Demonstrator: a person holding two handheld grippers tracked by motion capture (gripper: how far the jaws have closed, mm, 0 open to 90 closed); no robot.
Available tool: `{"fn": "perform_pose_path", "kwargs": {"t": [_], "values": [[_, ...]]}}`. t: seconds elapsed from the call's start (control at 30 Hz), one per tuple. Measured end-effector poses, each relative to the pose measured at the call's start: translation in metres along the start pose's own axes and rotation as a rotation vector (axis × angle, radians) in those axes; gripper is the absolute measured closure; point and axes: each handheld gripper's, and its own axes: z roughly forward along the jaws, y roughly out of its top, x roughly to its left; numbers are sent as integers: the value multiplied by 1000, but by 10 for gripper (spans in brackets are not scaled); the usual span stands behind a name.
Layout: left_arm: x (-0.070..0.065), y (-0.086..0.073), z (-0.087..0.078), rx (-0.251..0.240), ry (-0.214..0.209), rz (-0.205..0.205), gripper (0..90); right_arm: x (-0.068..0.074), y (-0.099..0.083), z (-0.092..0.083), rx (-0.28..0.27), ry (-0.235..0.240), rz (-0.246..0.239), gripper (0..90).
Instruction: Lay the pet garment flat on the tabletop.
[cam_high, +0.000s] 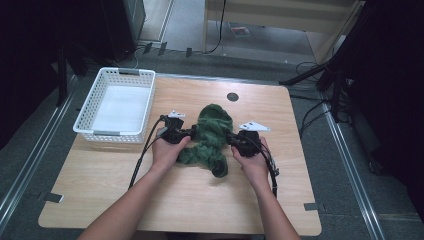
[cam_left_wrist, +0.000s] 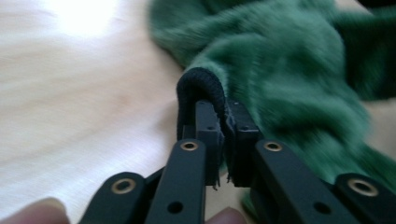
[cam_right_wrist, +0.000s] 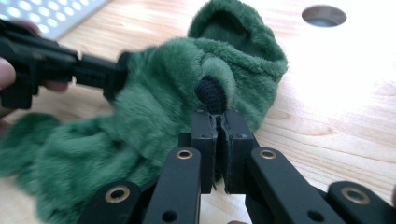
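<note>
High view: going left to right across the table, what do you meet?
White basket → left gripper, shut on the green garment's edge → green garment → right gripper, shut on its other edge.

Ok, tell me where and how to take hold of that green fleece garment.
Grip the green fleece garment by its dark ribbed edging, coming in low from each side. That thin, firm band folds between jaws, as the left gripper and right gripper show; the plush body is probably too bulky.
</note>
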Motion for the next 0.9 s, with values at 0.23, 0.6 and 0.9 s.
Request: {"fn": "perform_pose_path", "kwargs": {"t": [0.23,0.6,0.9], "values": [[-10,-17,-45,22,-119,43,884,-7,-15,-54,-20,143,77,853],[-8,-46,-62,149,-224,86,527,-16,-52,-73,80,226,119,511],[5,-16,-29,55,-71,-145,412,-13,-2,-23,86,130,115,441]]}}
